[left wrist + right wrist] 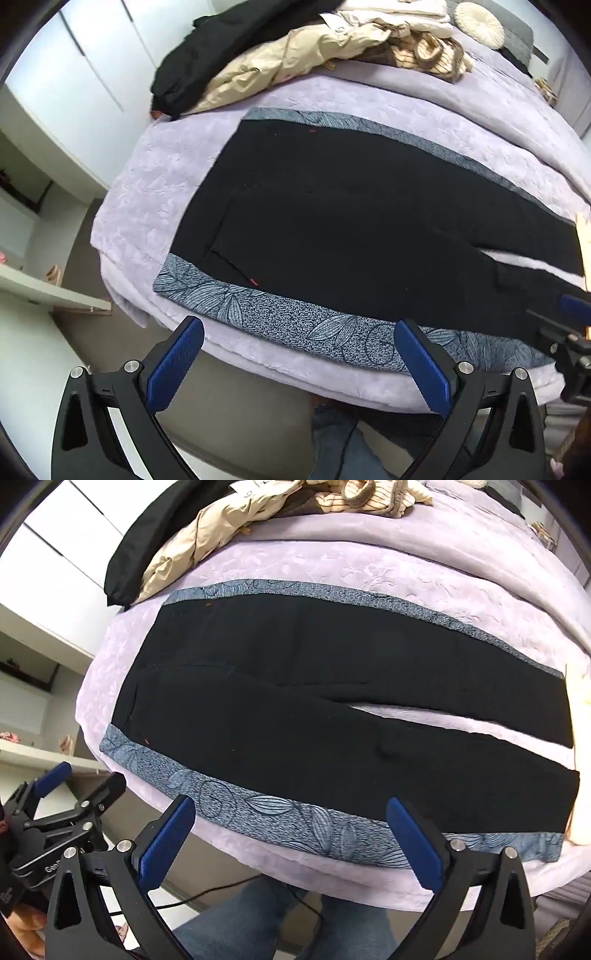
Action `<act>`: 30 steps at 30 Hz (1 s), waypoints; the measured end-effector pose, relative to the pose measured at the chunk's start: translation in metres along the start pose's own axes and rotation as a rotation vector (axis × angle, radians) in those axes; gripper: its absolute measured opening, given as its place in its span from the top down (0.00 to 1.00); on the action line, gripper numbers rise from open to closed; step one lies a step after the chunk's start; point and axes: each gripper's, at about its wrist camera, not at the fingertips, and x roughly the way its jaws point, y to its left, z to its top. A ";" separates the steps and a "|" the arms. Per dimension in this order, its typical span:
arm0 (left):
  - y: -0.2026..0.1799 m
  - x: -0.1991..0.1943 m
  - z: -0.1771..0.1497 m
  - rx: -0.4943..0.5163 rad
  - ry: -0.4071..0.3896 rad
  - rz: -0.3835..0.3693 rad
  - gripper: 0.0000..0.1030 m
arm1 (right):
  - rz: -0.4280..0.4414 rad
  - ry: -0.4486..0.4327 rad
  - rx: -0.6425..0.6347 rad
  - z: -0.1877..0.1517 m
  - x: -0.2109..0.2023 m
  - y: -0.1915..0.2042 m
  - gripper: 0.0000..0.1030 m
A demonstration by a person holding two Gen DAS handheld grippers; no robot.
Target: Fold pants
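Black pants laid flat on bed, both grippers held above the near edge, nothing gripped.

Bed (pixel 155 162) with lilac cover; grey leaf-print cloth (pixel 280 314) spread on it; pants (pixel 332 229) lie flat on the cloth, legs slightly apart toward the right; heap of clothes (pixel 295 48) behind. Left gripper (pixel 299 365) and right gripper (pixel 291 842): fingers spread wide, empty.

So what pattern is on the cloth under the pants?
Speckled blue-grey mat with leaf outlines; right wrist view.

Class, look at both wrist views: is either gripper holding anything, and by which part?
Nothing is held. The left gripper and right gripper are open above the bed's edge, clear of the black pants.
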 end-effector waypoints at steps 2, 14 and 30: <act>-0.003 -0.004 -0.002 -0.001 -0.002 0.014 0.00 | 0.000 0.012 0.006 -0.003 0.000 -0.003 0.00; -0.011 0.007 0.001 0.059 0.100 0.003 0.00 | -0.011 0.062 0.117 -0.004 0.012 -0.029 0.00; 0.035 0.033 0.031 0.224 0.078 -0.050 0.00 | -0.106 0.013 0.374 -0.027 0.021 -0.024 0.00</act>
